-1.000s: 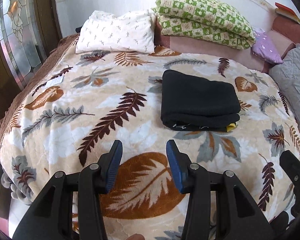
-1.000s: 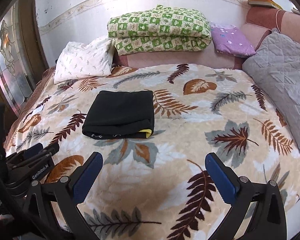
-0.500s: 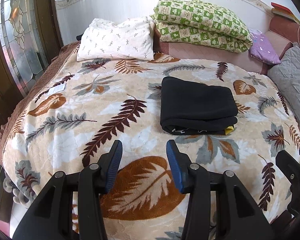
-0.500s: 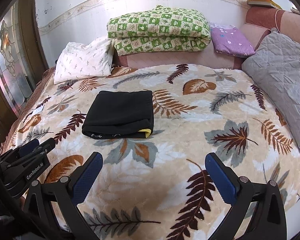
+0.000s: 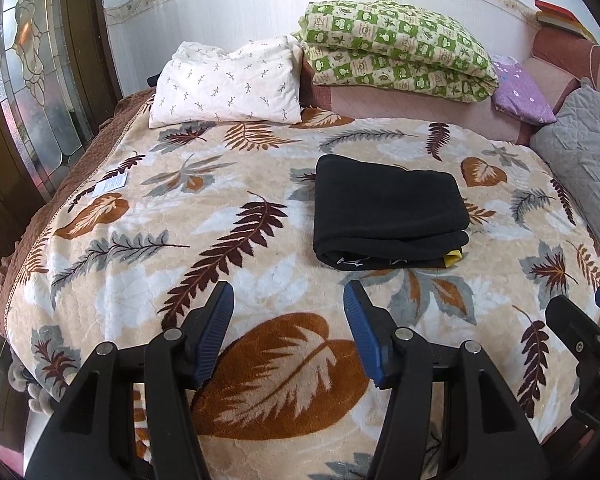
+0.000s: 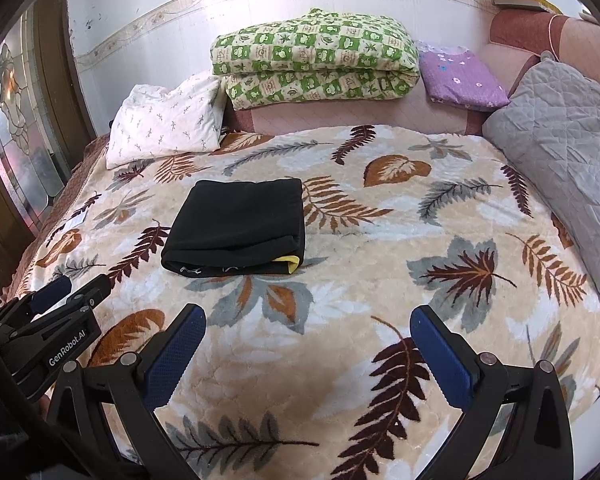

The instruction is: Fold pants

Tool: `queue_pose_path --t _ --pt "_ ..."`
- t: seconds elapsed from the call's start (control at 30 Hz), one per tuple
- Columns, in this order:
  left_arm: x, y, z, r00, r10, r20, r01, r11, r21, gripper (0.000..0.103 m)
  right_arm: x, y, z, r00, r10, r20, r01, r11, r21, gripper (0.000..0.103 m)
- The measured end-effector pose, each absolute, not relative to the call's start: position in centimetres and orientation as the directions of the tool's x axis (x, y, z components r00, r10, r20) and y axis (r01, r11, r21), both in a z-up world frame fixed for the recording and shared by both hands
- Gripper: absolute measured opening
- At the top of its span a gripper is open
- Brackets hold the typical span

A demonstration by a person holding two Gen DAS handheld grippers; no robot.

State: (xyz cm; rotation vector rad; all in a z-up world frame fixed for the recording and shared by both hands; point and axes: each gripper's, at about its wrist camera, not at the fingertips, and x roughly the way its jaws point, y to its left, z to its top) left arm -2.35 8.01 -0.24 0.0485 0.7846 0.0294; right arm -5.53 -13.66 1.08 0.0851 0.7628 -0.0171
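Note:
The black pants lie folded in a compact rectangle on the leaf-patterned blanket, with a yellow bit showing at the near right corner. They also show in the right wrist view. My left gripper is open and empty, held above the blanket short of the pants. My right gripper is open wide and empty, held back from the pants over the near part of the bed. Neither gripper touches the pants.
A white pillow, a folded green checked quilt and a purple pillow sit at the head of the bed. A grey quilted cover lies along the right. A stained-glass door stands at the left.
Both grippers have drawn back and risen slightly from the bed; the pants lie unmoved. The left jaws stand about as open as before.

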Motion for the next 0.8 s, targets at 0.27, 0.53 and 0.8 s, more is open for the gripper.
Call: queue_pose_path --t 0.27,0.53,0.8 --pt "-2.16 8.31 -0.74 0.690 0.056 -0.722 -0.023 0.998 0.055 0.056 -5.44 -13.56 0.97 0.721 0.015 -0.692 0.049 0.996 0.072 0.103" --pt "-2.19 8.52 -0.85 0.688 0.056 -0.723 -0.026 0.998 0.052 0.056 -5.41 -13.52 0.99 0.721 0.014 -0.693 0.049 0.996 0.071 0.103" --pt "-2.22 8.40 -0.89 0.685 0.054 -0.726 -0.029 0.998 0.047 0.056 -5.34 -13.41 1.04 0.720 0.011 -0.694 0.050 0.996 0.069 0.103"
